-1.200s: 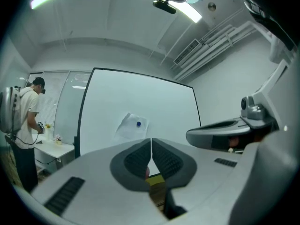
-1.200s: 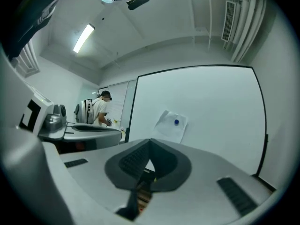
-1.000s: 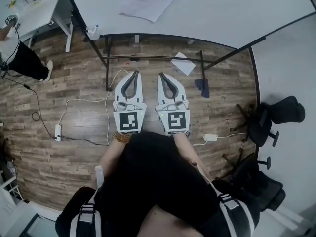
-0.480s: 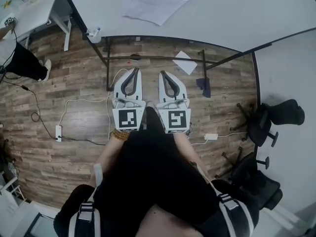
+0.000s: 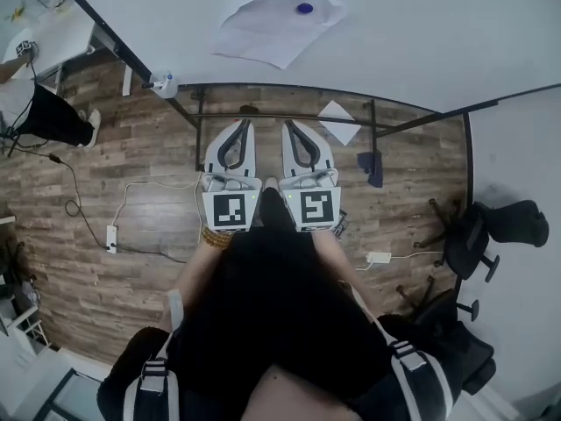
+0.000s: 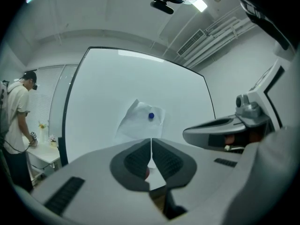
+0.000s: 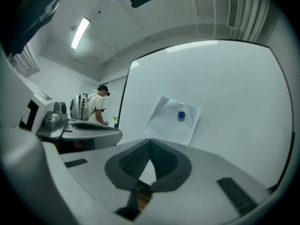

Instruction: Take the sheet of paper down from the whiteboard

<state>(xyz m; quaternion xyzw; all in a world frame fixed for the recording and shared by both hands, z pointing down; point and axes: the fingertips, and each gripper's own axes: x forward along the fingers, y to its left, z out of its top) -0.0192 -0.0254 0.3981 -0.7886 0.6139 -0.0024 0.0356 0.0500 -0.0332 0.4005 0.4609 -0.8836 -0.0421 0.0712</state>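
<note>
A crumpled white sheet of paper [image 5: 276, 26] hangs on the whiteboard [image 5: 421, 24], pinned by a small blue magnet [image 5: 304, 9]. The paper [image 6: 140, 124] and the magnet [image 6: 151, 116] show ahead in the left gripper view; the paper [image 7: 173, 121] and the magnet [image 7: 181, 116] also show ahead in the right gripper view. My left gripper [image 5: 244, 126] and right gripper [image 5: 289, 128] are held side by side, level, pointing at the board and some way short of it. Both have their jaws shut with nothing between them.
The whiteboard stands on a black frame [image 5: 280, 112] over a wooden floor. A loose paper [image 5: 337, 121] lies on the floor by the frame. Cables and a power strip [image 5: 111, 237] lie left. Office chairs [image 5: 478, 226] stand right. A person [image 7: 96, 108] stands by a table at the left.
Both grippers have moved together towards the whiteboard; the board and the paper now sit closer and larger in the head view. The jaws stayed shut.
</note>
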